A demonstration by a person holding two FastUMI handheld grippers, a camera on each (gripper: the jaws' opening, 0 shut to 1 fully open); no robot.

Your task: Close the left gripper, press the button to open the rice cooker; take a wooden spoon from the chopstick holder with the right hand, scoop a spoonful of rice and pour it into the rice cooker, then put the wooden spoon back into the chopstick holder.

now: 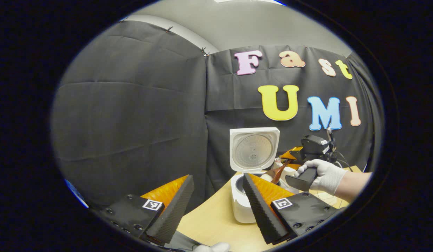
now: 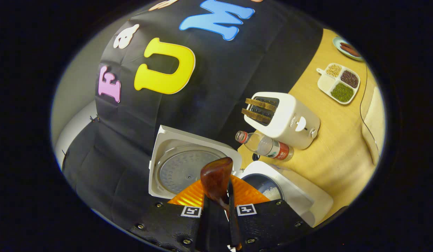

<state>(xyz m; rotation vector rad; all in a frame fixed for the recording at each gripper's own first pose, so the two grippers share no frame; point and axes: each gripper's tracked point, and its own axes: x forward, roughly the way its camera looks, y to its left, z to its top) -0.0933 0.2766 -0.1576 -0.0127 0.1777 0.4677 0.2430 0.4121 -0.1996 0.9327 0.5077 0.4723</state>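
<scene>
Gripping the wooden spoon (image 2: 216, 178), the right gripper (image 2: 218, 210) has its jaws clenched above the open rice cooker (image 2: 290, 190); left gripper (image 1: 216, 206), jaws released, at 6 o'clock over the worktop (image 1: 213, 220)

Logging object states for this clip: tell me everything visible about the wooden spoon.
The wooden spoon looks like dark reddish-brown, glossy wood. In the right gripper view its rounded bowl sticks up above the right gripper, whose fingers are shut on the handle. It is held in the air over the open rice cooker, beside the raised lid. Whether the bowl holds any rice cannot be told.
</scene>
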